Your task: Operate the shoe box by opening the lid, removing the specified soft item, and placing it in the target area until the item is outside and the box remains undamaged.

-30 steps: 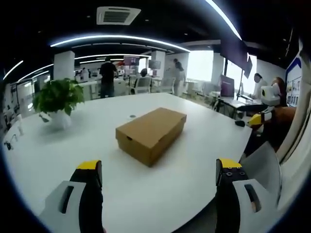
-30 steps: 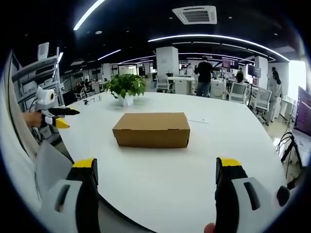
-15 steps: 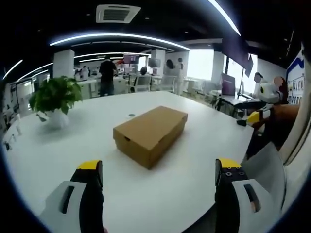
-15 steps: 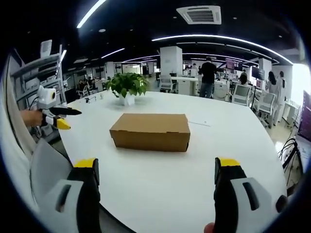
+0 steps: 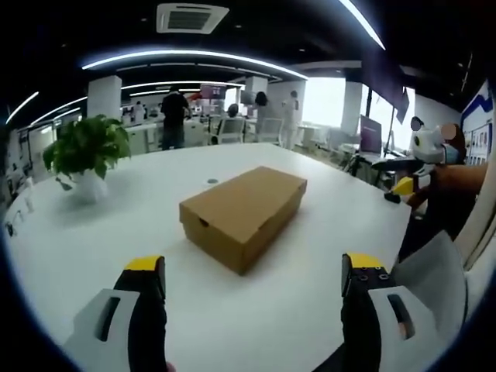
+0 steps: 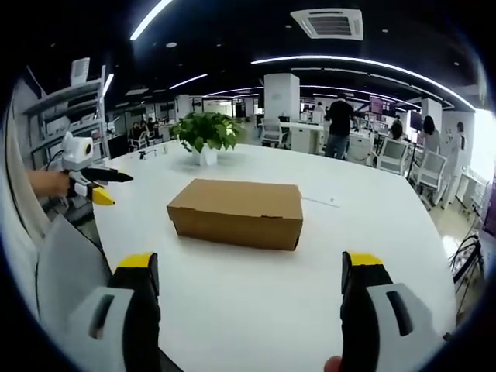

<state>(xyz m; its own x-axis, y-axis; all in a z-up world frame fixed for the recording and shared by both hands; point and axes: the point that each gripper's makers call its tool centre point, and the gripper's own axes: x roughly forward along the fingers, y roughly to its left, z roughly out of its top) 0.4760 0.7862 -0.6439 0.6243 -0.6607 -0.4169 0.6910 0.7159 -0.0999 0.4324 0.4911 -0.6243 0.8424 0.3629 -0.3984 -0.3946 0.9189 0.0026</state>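
White bench (image 5: 256, 310) big, round. Brown shoe box (image 5: 242, 209) lies flat mid-bench, lid shut; in left gripper view long side runs away toward upper right, in right gripper view it runs left to right. Plant (image 6: 204, 133) behind box. Left tool (image 5: 252, 283) wide open, holds nothing. Right tool (image 6: 252, 280) wide open, holds nothing.

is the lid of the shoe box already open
No, in the right gripper view the shoe box sits on the white table with its lid flat and shut, and neither gripper touches it.
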